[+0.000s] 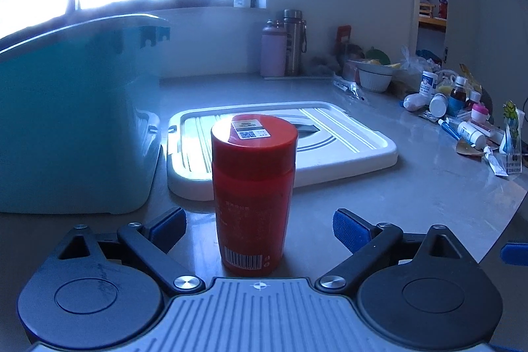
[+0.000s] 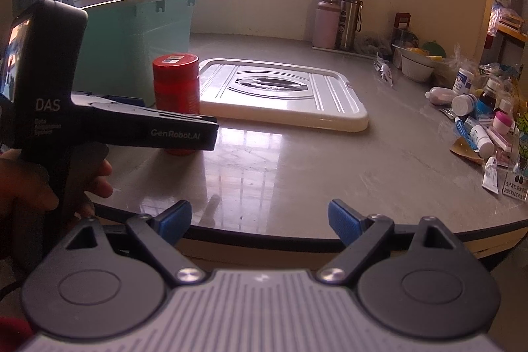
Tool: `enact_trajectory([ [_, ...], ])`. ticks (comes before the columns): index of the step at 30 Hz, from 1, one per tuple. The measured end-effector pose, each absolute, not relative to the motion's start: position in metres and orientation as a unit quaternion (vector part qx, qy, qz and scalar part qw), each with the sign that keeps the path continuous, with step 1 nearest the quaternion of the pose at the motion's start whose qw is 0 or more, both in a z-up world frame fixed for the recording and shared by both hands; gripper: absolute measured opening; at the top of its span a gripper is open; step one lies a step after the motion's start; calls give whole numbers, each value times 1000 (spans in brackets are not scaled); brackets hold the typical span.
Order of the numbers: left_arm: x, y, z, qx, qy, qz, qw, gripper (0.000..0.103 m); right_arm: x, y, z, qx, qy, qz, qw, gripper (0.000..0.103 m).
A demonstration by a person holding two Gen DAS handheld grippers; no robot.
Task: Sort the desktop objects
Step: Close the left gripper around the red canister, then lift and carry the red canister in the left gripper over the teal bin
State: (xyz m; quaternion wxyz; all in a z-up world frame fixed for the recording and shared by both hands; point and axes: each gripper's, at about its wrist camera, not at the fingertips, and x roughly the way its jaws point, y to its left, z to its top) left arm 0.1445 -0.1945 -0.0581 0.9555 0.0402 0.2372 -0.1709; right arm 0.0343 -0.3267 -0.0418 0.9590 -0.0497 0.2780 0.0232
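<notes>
- Most of the job looks left to do; a heap of little bottles and tubes (image 1: 462, 108) lies at 2 o'clock on the table (image 1: 379, 193), well apart from my tools; I cannot see into the teal bin (image 1: 72, 121) at 10 o'clock
- The bin's white lid (image 1: 330, 150) lies flat on the table beside it
- The red jar (image 1: 253, 190) stands upright at 12 o'clock, between the wide-open fingers of my left gripper (image 1: 259, 230); nothing touches it yet
- My right gripper (image 2: 259, 221) is wide open too and holds nothing; it hangs at the table's near edge; the jar is at 11 o'clock from it
</notes>
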Motion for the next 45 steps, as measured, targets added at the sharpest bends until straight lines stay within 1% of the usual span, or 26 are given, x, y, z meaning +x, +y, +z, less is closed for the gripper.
enact_trajectory([
  [13, 168, -203, -67, 39, 245, -171, 953, 97, 41, -327, -44, -44, 287, 13, 957, 90],
  [14, 169, -202, -68, 35, 243, -173, 954, 92, 41, -327, -44, -44, 288, 12, 957, 90],
  [15, 169, -202, -68, 33, 240, -173, 955, 83, 41, -328, -45, -43, 288, 11, 957, 90],
  [16, 169, -203, -69, 37, 235, -169, 956, 51, 41, -328, -45, -42, 288, 10, 957, 90],
  [20, 170, -203, -64, 32, 244, -183, 952, 50, 40, -330, -44, -37, 284, 8, 958, 90],
  [26, 158, -201, -46, 39, 232, -172, 956, 50, 39, -329, -40, -30, 275, 13, 961, 90],
  [34, 146, -184, -7, 41, 232, -154, 959, 50, 37, -329, -26, -8, 260, 21, 965, 90],
  [45, 137, -136, 48, 10, 240, -97, 966, 50, 44, -311, -12, 6, 254, 54, 966, 90],
])
